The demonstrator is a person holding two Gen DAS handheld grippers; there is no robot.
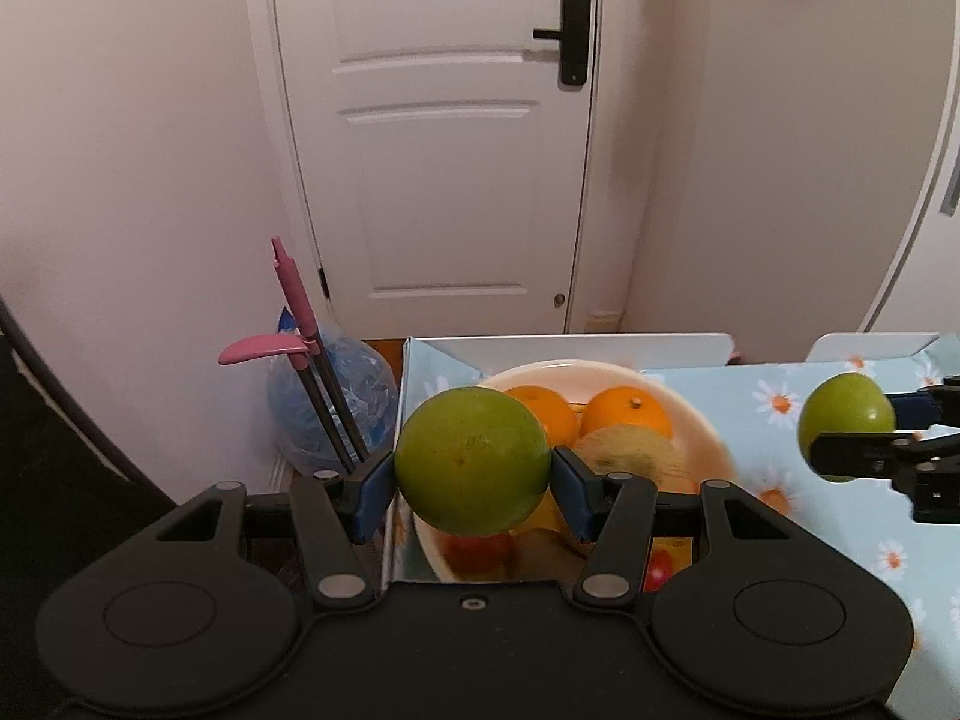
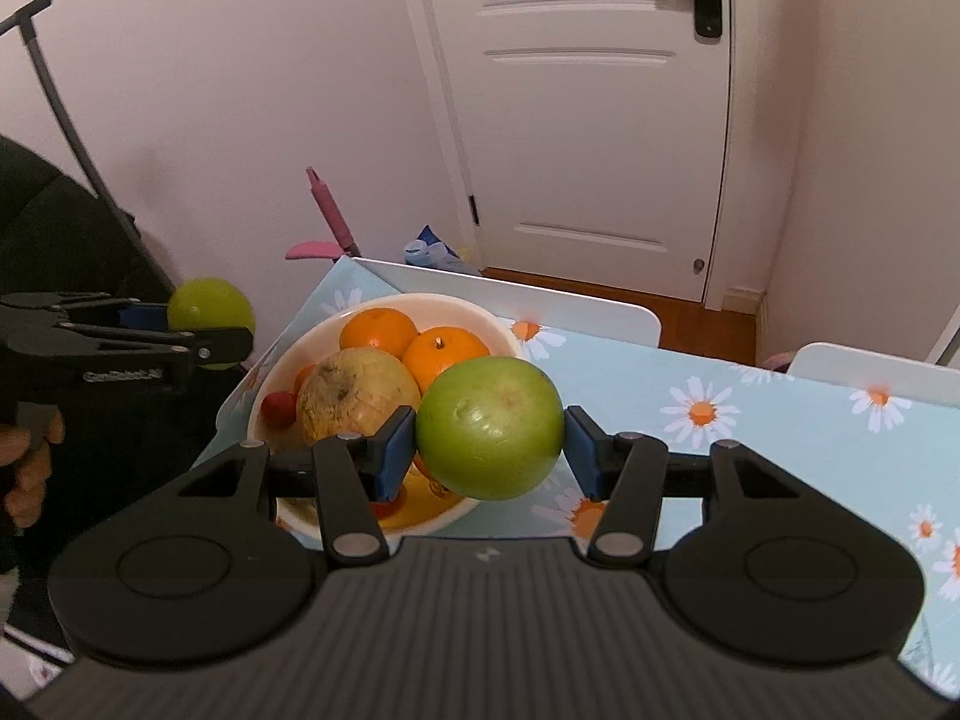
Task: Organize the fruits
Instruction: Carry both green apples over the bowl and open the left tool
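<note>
My left gripper is shut on a green round fruit, held in the air over the near left rim of a cream bowl. The bowl holds two oranges, a yellowish fruit and small red fruits. My right gripper is shut on a second green fruit, just right of the bowl and above the table. Each view shows the other gripper from the side: the right gripper with its green fruit, and the left gripper with its green fruit.
A blue tablecloth with daisies covers the table. White chair backs stand along its far edge. Pink-handled cleaning tools and a blue water jug stand on the floor by the white door. A person's hand grips the left tool.
</note>
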